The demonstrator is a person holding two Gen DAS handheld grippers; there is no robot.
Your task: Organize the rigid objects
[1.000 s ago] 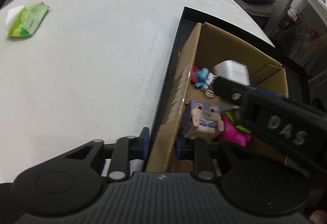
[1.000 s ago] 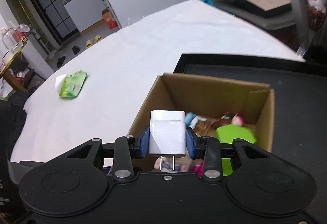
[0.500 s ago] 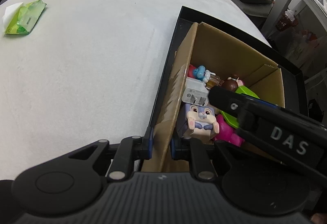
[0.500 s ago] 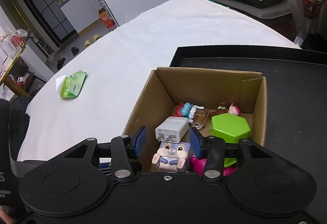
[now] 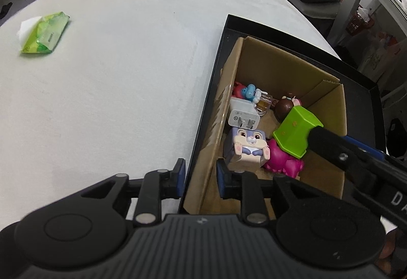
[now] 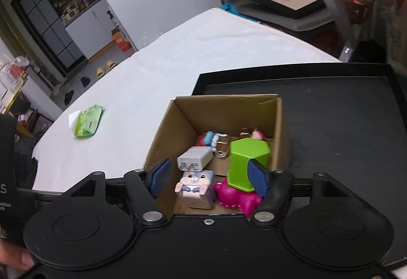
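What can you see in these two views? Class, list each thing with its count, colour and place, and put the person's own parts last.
cardboard box: 1, brown, open, on the black tray
black tray: 1, black, on the white table
white charger: 1, white, in the box
bunny cube toy: 1, lilac and cream, in the box, near end
green hexagonal block: 1, lime, in the box
pink toy: 1, magenta, under the block
wipes pack: 1, green, on the table
left gripper: 1, black, astride the box wall
right gripper: 1, black, open above the box

Even, soft indoor light, faint shadows, strong fisheye bending at the edges, slight blur in the right-wrist view.
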